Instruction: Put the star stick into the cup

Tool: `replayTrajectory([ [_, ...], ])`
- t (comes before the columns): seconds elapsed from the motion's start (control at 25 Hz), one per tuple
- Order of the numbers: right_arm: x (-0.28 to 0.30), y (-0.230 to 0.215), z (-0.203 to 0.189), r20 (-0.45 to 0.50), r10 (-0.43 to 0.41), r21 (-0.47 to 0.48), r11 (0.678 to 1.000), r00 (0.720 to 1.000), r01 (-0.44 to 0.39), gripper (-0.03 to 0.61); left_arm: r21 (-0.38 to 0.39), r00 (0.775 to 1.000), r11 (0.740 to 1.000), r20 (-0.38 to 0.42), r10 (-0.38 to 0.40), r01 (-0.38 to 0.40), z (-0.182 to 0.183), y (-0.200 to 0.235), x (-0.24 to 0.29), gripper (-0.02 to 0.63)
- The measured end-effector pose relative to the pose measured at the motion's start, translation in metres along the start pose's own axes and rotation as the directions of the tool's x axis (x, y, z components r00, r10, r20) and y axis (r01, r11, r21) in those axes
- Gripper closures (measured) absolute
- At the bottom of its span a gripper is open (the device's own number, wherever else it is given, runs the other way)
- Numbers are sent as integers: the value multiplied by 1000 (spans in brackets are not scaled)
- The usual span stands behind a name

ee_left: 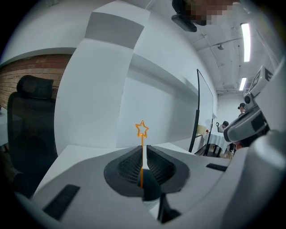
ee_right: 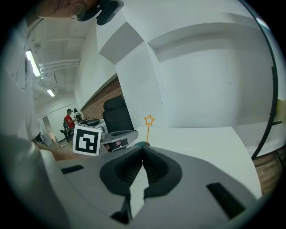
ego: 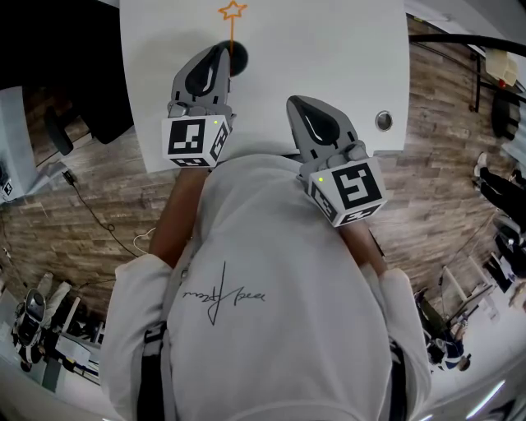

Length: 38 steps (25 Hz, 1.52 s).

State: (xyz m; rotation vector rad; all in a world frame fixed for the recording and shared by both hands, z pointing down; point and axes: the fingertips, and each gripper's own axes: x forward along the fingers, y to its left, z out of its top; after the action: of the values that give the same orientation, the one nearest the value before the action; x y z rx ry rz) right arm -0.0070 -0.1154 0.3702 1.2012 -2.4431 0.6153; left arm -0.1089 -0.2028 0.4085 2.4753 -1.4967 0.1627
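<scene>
The orange star stick (ego: 233,25) stands upright in a dark cup (ego: 239,65) near the far middle of the white table (ego: 329,57). My left gripper (ego: 220,51) lies right against the cup's left side and hides part of it. Its jaws stand open by a narrow slit; in the left gripper view the star stick (ee_left: 142,134) and the cup (ee_left: 149,181) show through that slit beyond my left gripper (ee_left: 144,152). My right gripper (ego: 300,103) is over the table's near edge, shut and empty. Past my right gripper (ee_right: 143,154), the cup's rim (ee_right: 142,144) and the star stick (ee_right: 149,121) show.
A round metal grommet (ego: 384,121) sits in the table near its right front corner. A black office chair (ee_left: 31,116) stands left of the table. Wood floor surrounds the table, and white walls rise behind it.
</scene>
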Motion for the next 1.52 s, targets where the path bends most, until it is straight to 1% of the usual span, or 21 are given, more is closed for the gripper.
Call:
replayTrajectory([
  [0.44, 1, 5, 2, 13, 1, -11, 1000, 1000, -1, 569, 1, 1000, 1000, 3, 6, -6, 3, 4, -8, 592],
  [0.72, 1, 10, 5, 20, 0, -20, 1000, 1000, 1, 569, -15, 1000, 1000, 2, 5, -5, 4, 6, -18, 592],
  [0.96, -1, 5, 6, 38, -21, -7, 1000, 999, 21, 569, -20, 1000, 1000, 1, 1, -1, 5, 6, -27, 592],
  [1.16, -1, 7, 10, 48, -27, -18, 999, 998, 28, 569, -40, 1000, 999, -2, -21, 21, 9, 0, -37, 592],
  [1.36, -1, 12, 12, 60, -28, -24, 999, 998, 30, 569, -42, 999, 998, 5, -52, 52, 15, -11, -49, 592],
  [1.52, -3, 14, 14, 71, -30, -29, 999, 997, 33, 569, -51, 998, 996, -9, -69, 69, 18, -16, -57, 592],
])
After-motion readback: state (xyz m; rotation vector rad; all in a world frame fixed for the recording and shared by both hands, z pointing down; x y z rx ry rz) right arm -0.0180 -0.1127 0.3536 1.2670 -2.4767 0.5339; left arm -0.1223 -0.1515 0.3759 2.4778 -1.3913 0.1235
